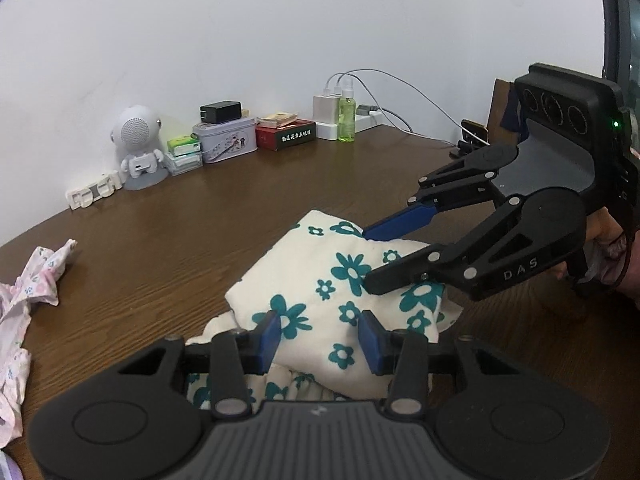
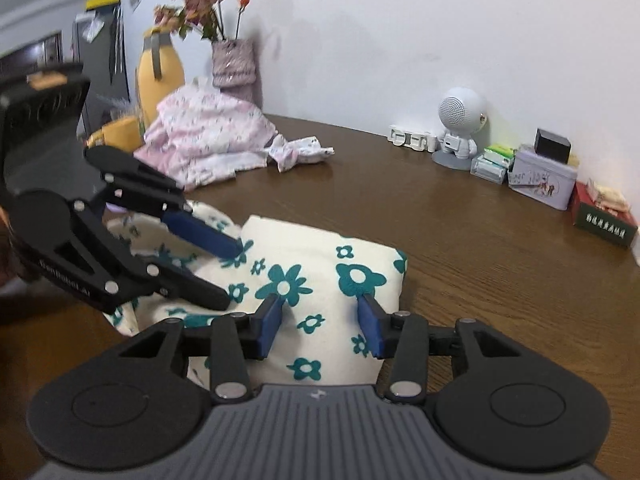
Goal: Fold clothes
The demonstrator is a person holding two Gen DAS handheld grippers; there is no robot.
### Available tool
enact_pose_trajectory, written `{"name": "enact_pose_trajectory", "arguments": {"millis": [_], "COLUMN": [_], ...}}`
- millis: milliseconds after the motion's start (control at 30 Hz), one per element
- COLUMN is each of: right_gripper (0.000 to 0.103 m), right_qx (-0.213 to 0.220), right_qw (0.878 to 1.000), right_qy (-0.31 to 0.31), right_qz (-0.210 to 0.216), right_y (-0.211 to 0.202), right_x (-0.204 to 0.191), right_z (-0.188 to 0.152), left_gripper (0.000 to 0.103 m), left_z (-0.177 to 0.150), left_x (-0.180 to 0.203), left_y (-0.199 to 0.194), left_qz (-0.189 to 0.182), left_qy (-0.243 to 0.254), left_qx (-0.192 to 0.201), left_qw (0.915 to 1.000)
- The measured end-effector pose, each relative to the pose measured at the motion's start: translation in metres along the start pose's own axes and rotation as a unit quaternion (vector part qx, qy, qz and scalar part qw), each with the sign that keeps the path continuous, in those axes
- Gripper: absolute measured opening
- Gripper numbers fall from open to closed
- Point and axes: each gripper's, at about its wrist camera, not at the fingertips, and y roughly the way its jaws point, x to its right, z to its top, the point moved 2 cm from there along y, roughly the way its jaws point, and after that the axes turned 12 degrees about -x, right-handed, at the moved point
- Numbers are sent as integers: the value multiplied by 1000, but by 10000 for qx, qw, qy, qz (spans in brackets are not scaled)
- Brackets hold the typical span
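Observation:
A folded cream cloth with teal flowers (image 1: 288, 272) (image 2: 320, 248) lies on the brown wooden table (image 1: 180, 232). My left gripper (image 1: 320, 338) sits low over its near edge, blue pads apart, with the cloth running between and under them. From the right, my right gripper (image 1: 366, 258) reaches in with both fingertips resting on the top layer and a gap between them. In the right wrist view my right gripper (image 2: 320, 320) straddles the cloth's near part, and the left gripper (image 2: 234, 276) touches the cloth from the left. No fold looks pinched.
Pink floral clothes (image 1: 16, 320) (image 2: 208, 136) lie heaped at the table's far-left end, beside a vase of flowers (image 2: 234, 68). Along the wall stand a white robot-shaped speaker (image 1: 138, 144), a tin box (image 1: 226, 138), a red box (image 1: 286, 136), a green bottle (image 1: 346, 114) and chargers.

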Motion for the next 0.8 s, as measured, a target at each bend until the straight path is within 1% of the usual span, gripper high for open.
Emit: {"name": "enact_pose_trajectory", "arguments": {"millis": [133, 233, 333, 367, 400, 467, 500, 533, 567, 667, 800], "right_gripper": [44, 44, 44, 44, 45, 50, 62, 71, 72, 72, 72], "right_qx": [-5, -21, -56, -69, -73, -35, -15, 69, 192, 234, -26], "right_qw": [9998, 9996, 9995, 9995, 9996, 10000, 9999, 9990, 9958, 9833, 9657], "right_qy": [-140, -186, -202, -201, -193, -52, 22, 258, 652, 1495, 2161], "right_qz": [-141, -219, -227, -217, -184, 48, 169, 368, 608, 1010, 1442], "right_y": [2, 2, 1, 0, 0, -5, -7, -11, -15, -19, -5], "right_x": [-6, -8, -8, -8, -7, 1, 5, 13, 25, 57, 77], "right_z": [-3, -2, 0, 1, 2, 2, 3, 2, -1, -9, -22], "left_gripper": [42, 42, 42, 42, 42, 42, 43, 43, 43, 43, 43], "left_z": [2, 8, 12, 12, 11, 8, 7, 6, 5, 2, -2], "left_x": [1, 5, 11, 12, 11, 8, 7, 6, 6, 4, 1], "left_y": [-3, -11, -6, -2, -1, 2, 3, 3, 3, 2, 2], "left_qz": [65, 36, 84, 180, 189, 181, 177, 174, 175, 132, 61], "left_qy": [8, 101, 330, 409, 405, 375, 360, 377, 402, 445, 472], "left_qx": [2, 131, 6, -78, -87, -83, -81, -70, -58, -24, 71], "left_qw": [10000, 9999, 9994, 9990, 9990, 9991, 9992, 9991, 9990, 9989, 9988]}}
